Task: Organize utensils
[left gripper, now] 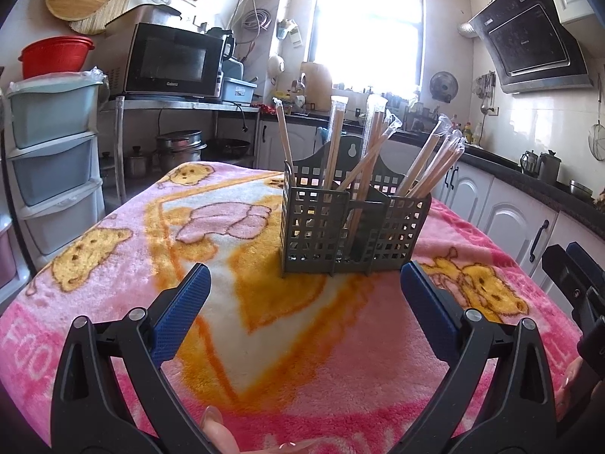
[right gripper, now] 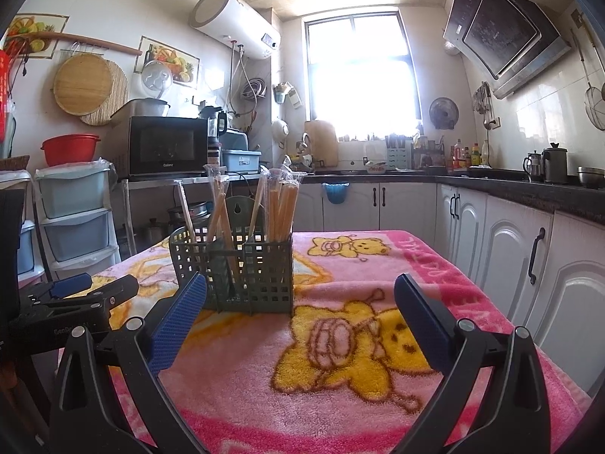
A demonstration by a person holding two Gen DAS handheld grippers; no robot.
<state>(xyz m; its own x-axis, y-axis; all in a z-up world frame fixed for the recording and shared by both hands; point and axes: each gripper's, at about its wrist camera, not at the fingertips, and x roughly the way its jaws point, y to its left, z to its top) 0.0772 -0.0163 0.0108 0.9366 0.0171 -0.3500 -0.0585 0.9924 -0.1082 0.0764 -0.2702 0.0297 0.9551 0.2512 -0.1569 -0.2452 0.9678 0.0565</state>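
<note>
A dark grey lattice utensil holder (left gripper: 351, 227) stands upright on the pink bear blanket (left gripper: 264, 340). Several wrapped chopstick pairs (left gripper: 431, 159) lean in its compartments. My left gripper (left gripper: 304, 282) is open and empty, just in front of the holder. The holder also shows in the right wrist view (right gripper: 242, 268), at left centre, with the chopsticks (right gripper: 280, 204) in it. My right gripper (right gripper: 300, 293) is open and empty, to the right of the holder. The left gripper's fingers (right gripper: 72, 287) show at the left edge of that view.
White cabinets (right gripper: 510, 249) and a dark counter (right gripper: 529, 189) run along the right. A microwave (left gripper: 174, 62) sits on a metal shelf at the back left, with a stack of plastic drawers (left gripper: 53, 151) beside it. The blanket's far edge (right gripper: 359, 232) faces the window.
</note>
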